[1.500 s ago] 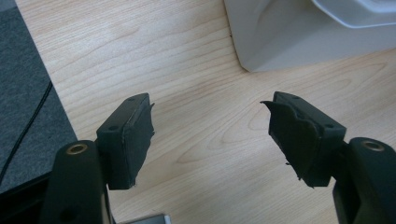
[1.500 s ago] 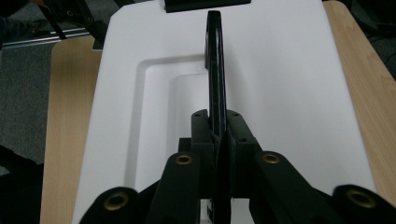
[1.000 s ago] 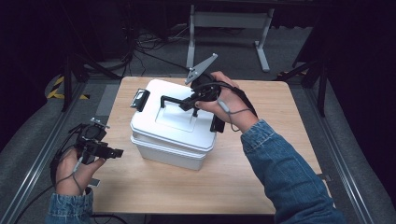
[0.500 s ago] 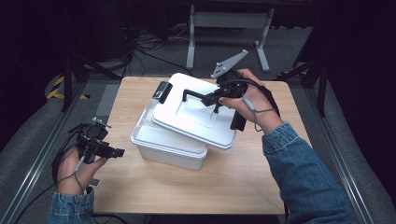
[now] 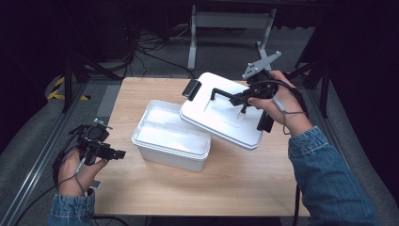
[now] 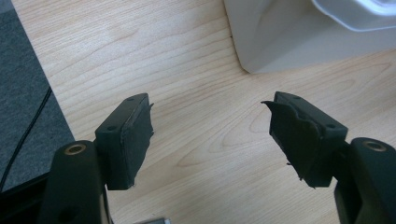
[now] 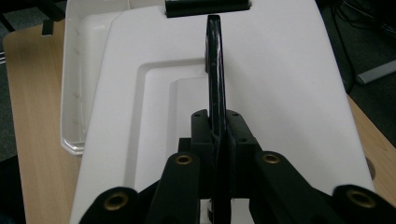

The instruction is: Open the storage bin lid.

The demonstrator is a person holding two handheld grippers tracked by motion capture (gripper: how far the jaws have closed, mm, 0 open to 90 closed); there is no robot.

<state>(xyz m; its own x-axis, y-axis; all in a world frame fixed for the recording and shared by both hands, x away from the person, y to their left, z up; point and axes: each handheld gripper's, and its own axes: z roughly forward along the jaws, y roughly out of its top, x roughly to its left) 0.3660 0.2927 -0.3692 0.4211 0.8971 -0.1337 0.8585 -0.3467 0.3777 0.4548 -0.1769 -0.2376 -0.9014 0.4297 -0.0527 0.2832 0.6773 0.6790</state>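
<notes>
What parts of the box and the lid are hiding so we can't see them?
- Right part of the white box's inside: covered by the lifted lid in the high view.
- Lid's underside: faces down in both the high view and the right gripper view.
- Lid handle's near end: swallowed by the right gripper's jaws.
- Most of the box: cut off by the top edge in the left gripper view.

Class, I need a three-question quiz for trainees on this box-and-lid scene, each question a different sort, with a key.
1. True or false: the lid sits closed on the white box.
2. The right gripper is shut on the lid's: A) latch B) black handle C) rim
3. Fill in: the left gripper hovers with jaws ____ over the wooden table.

Key: 1 false; 2 B; 3 open.
</notes>
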